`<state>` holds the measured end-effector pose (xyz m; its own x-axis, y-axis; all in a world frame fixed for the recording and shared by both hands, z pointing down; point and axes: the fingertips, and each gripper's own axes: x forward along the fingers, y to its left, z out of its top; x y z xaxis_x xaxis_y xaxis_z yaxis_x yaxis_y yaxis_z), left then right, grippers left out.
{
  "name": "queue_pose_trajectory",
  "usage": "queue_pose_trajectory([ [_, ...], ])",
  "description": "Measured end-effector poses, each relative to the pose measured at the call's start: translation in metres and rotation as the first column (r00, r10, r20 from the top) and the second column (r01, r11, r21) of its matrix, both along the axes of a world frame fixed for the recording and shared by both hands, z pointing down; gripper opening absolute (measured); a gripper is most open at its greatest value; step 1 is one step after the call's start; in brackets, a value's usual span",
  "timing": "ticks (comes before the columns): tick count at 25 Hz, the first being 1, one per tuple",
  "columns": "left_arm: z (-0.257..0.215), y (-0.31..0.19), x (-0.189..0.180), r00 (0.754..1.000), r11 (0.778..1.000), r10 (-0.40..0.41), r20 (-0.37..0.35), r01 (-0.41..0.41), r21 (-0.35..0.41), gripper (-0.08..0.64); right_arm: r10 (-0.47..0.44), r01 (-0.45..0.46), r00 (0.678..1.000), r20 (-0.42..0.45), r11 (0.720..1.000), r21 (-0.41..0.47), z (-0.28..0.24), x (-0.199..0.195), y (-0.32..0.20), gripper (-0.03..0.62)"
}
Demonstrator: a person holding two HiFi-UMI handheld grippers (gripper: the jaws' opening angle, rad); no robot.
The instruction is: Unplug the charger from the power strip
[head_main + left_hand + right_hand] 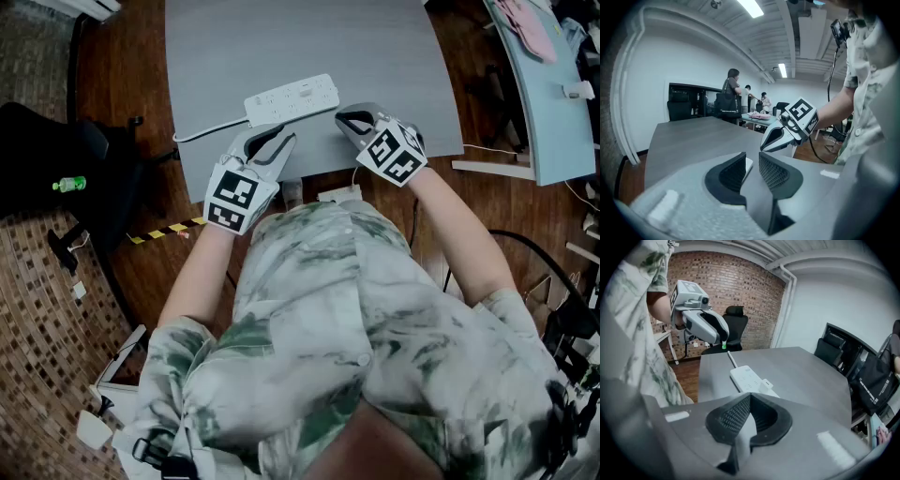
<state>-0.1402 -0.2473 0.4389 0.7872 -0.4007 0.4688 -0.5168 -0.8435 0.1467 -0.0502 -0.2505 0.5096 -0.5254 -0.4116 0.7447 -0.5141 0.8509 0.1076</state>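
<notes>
Pre-grasp stage: the charger (765, 385) is plugged into the power strip (292, 99), which lies on the desk (375, 47) just ahead of both claws, w/ nothing touched yet. Left claw (272, 139) is parted and empty, tips close to the strip's near edge; right claw (352, 119) is clenched on nothing. Next, prob. left pins the strip while right opens, closes round the charger and pulls straight out.

readable text: none | black bag (874, 380): white print, too small to read
</notes>
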Motion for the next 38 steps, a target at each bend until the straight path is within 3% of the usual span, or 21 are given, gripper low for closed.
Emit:
queue_pose_trajectory([
  [3,0.025,-0.043,0.004,0.998,0.999,0.021,0.066,-0.023,0.032,0.092,-0.001,0.000,0.999,-0.033,1.000,-0.006,0.026,-0.007,-0.041,0.008],
  [8,0.067,-0.081,0.029,0.986,0.993,0.114,0.122,-0.112,-0.026,0.138,0.043,-0.047,0.995,-0.093,0.998,-0.041,0.070,-0.003,-0.074,0.008],
  [11,0.089,-0.101,0.045,0.974,0.988,0.156,0.166,-0.152,-0.038,0.154,0.071,-0.075,0.994,-0.085,0.996,-0.046,0.084,-0.003,-0.087,0.008],
  [14,0.110,-0.109,0.061,0.947,0.975,0.223,0.230,-0.222,-0.030,0.161,0.085,-0.089,0.993,-0.080,0.995,-0.050,0.091,-0.005,-0.091,0.008],
  [17,0.131,-0.106,0.075,0.905,0.953,0.299,0.302,-0.302,-0.040,0.161,0.083,-0.086,0.994,-0.075,0.995,-0.047,0.095,-0.003,-0.088,0.005],
  [20,0.145,-0.103,0.079,0.884,0.942,0.329,0.332,-0.330,-0.055,0.153,0.101,-0.103,0.994,-0.047,0.993,-0.057,0.093,-0.003,-0.087,-0.003],
  [22,0.148,-0.103,0.078,0.883,0.943,0.327,0.336,-0.330,-0.050,0.109,0.101,-0.104,0.994,-0.047,0.992,-0.066,0.093,-0.004,-0.087,-0.003],
  [34,0.145,-0.098,0.076,0.879,0.939,0.334,0.342,-0.342,-0.039,0.106,0.064,-0.079,0.988,-0.137,0.990,-0.112,0.095,-0.008,-0.081,-0.005],
  [38,0.145,-0.099,0.075,0.887,0.942,0.335,0.318,-0.326,-0.083,0.106,0.052,-0.070,0.983,-0.177,0.993,-0.100,0.096,-0.008,-0.082,-0.005],
])
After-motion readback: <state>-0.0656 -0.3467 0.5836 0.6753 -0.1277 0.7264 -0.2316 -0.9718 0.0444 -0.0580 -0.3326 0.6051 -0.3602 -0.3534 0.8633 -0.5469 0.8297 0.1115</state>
